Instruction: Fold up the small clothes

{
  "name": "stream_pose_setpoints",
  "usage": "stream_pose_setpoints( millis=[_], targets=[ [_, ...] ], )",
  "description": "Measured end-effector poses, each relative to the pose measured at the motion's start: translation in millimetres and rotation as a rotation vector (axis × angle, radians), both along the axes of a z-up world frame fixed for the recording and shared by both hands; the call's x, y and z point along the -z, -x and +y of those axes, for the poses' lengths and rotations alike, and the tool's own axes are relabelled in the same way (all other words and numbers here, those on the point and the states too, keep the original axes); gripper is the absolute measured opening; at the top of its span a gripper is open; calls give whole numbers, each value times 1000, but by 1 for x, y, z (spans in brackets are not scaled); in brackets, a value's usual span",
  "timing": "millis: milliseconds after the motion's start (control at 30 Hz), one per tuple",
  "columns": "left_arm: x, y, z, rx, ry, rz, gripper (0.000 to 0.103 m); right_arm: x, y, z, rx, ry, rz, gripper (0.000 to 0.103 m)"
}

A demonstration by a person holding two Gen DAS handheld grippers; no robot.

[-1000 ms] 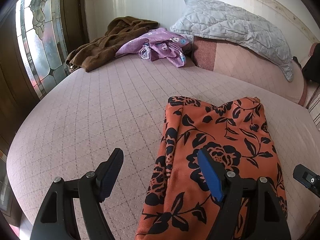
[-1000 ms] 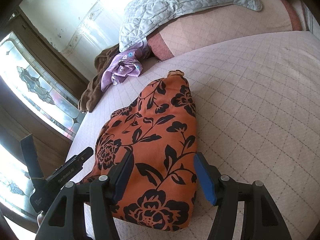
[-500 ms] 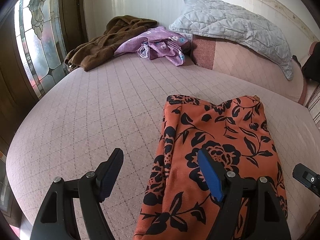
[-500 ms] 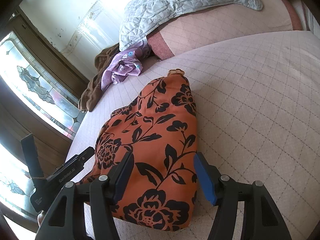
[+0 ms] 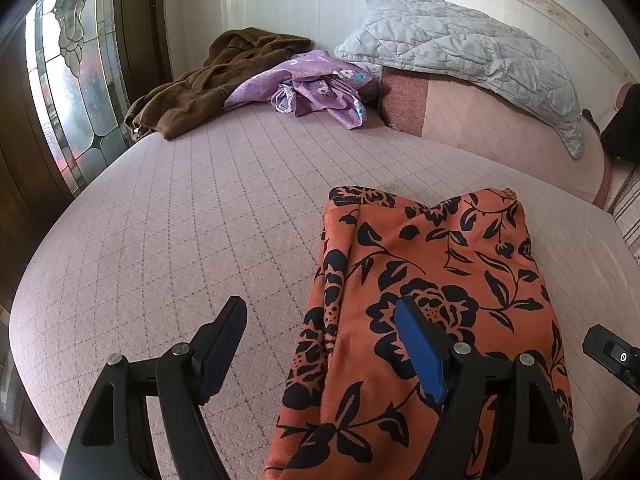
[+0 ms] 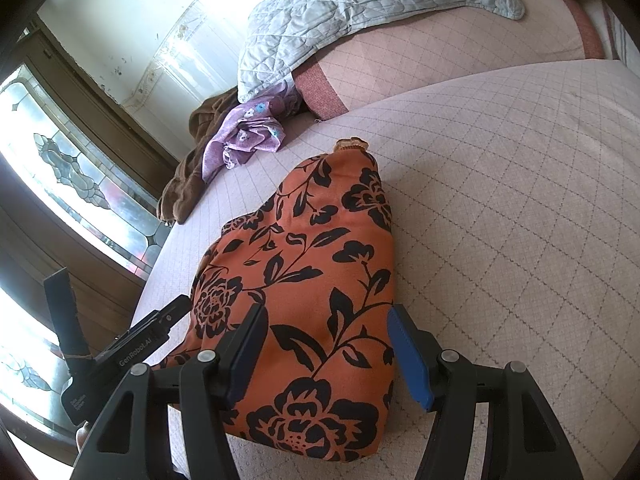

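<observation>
An orange garment with black flowers [image 5: 432, 280] lies folded on the pink quilted bed [image 5: 200, 220]; it also shows in the right wrist view [image 6: 320, 264]. My left gripper [image 5: 324, 344] is open and empty, hovering over the garment's left edge. My right gripper [image 6: 328, 344] is open and empty, over the garment's near right corner. The left gripper's body [image 6: 132, 344] shows at the left of the right wrist view.
A brown garment [image 5: 208, 80] and a purple flowered cloth [image 5: 316, 84] lie heaped at the far side of the bed. A grey quilted pillow [image 5: 468, 48] rests on a pink bolster [image 5: 500, 136]. A stained-glass window [image 5: 68, 80] is on the left.
Both grippers have barely moved and stay open. The view from the left gripper has drifted slightly, and the garment lies as before.
</observation>
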State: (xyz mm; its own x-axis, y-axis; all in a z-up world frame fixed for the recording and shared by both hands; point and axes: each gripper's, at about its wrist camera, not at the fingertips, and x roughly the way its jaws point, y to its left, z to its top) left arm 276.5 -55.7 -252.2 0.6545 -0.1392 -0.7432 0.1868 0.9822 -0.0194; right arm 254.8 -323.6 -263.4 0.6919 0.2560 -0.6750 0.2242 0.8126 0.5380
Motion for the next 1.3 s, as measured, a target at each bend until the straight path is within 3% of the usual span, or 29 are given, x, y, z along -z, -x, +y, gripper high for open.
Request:
stream_pose_setpoints(
  millis=[1300],
  targets=[
    [3,-4,0,16,15,35,77,3,-1,3,-12,-8,8,66]
  ],
)
